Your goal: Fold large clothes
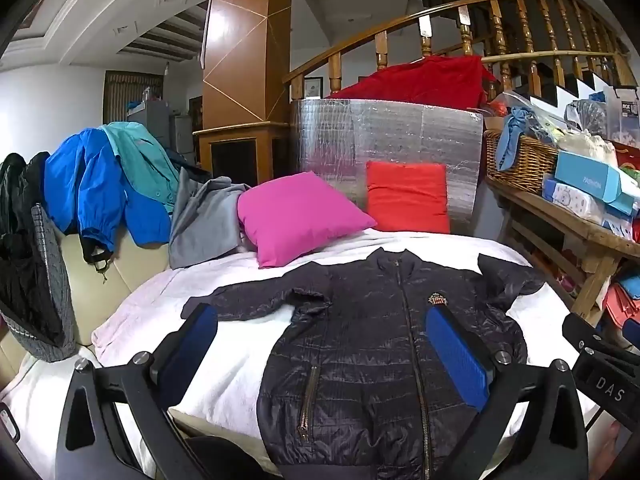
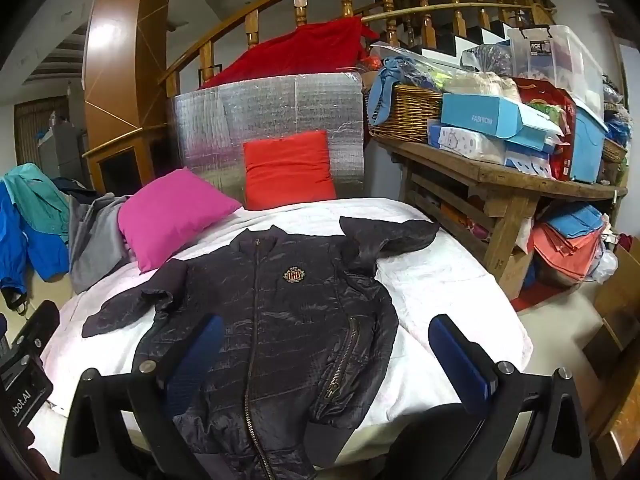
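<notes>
Dark jacket (image 1: 360, 344) flat on bed (image 1: 224, 364), unfolded; jaws of both grippers (image 1: 324, 360) (image 2: 328, 364) wide open, empty. Grab sleeves first, fold inward.

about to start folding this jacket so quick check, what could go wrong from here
1. The quilted jacket looks slick and puffy; the open left gripper or right gripper may pinch only the top layer, so it slides out.
2. Both sleeves are crumpled, one bunched near the collar; folding now could trap wrinkles.
3. The pink pillow sits close to the jacket's shoulder and could get in the way of a sleeve fold.
</notes>
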Available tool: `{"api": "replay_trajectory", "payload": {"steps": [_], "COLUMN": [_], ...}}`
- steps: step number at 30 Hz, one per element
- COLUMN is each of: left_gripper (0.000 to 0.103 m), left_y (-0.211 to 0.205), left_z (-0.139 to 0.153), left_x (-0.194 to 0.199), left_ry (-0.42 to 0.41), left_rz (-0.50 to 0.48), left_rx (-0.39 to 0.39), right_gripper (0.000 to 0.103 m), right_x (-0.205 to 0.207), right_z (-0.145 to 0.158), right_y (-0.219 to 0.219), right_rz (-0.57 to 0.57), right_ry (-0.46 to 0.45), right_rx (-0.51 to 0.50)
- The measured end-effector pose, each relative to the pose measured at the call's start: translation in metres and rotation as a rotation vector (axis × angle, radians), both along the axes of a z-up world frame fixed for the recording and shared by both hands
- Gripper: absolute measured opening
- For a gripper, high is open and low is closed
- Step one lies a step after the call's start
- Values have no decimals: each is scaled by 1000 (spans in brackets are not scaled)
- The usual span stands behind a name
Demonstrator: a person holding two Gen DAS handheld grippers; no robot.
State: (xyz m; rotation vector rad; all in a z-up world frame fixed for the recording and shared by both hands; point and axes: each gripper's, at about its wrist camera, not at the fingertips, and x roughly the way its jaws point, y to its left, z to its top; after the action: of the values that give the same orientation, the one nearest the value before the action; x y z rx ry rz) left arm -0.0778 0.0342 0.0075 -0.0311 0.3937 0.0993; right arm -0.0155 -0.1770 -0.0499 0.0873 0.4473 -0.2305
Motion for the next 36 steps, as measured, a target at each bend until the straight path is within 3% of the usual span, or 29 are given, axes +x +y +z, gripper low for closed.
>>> {"api": "replay_trajectory", "payload": {"steps": [36], "left_gripper": [103], "left_y": [3], "left_z": [-14], "left_x": [10], "left_ry": [59], "left_rz": [5], "left_rx": [-16], "right_gripper": [103], "right_x": [3], "right_z": [-4], "right_y": [3], "right_rz": [0], "right_ry": [-3], "right_rx": [-62]}}
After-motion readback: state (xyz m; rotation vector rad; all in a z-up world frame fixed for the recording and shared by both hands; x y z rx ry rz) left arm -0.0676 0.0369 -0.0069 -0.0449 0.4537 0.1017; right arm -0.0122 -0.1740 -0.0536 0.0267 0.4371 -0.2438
